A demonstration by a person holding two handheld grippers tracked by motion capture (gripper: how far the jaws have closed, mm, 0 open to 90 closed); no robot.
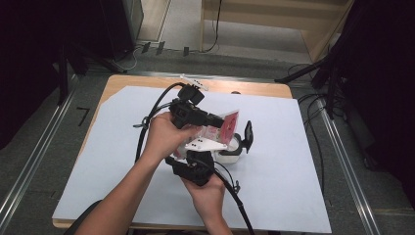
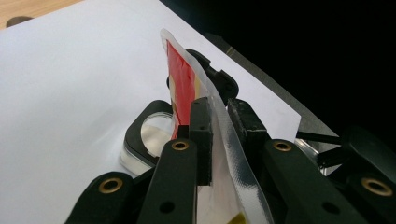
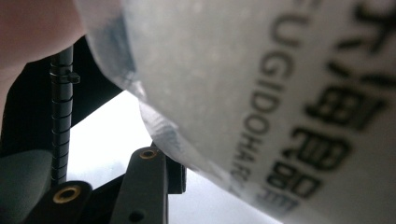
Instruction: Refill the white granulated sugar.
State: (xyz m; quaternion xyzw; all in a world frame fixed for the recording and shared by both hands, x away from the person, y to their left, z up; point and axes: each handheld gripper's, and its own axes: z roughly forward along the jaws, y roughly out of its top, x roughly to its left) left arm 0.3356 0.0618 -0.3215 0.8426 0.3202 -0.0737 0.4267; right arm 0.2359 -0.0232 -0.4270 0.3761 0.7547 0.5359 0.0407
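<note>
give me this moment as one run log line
left gripper: shut on packet edge | right gripper: at packet, state unclear | container: on white sheet, below packet

Two black handheld grippers, left gripper (image 1: 215, 119), right gripper (image 1: 195, 169), brass-ringed pivot screws on jaws, thick black trailing cables, white three-cornered plate (right one), bare forearms

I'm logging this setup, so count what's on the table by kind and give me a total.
Red and clear plastic packets: 1, pinched between the left gripper jaws
Black-rimmed containers with the lid flipped open: 1
White sheets covering the table: 1
Handheld grippers: 2, left and right gripper
Total: 5
</note>
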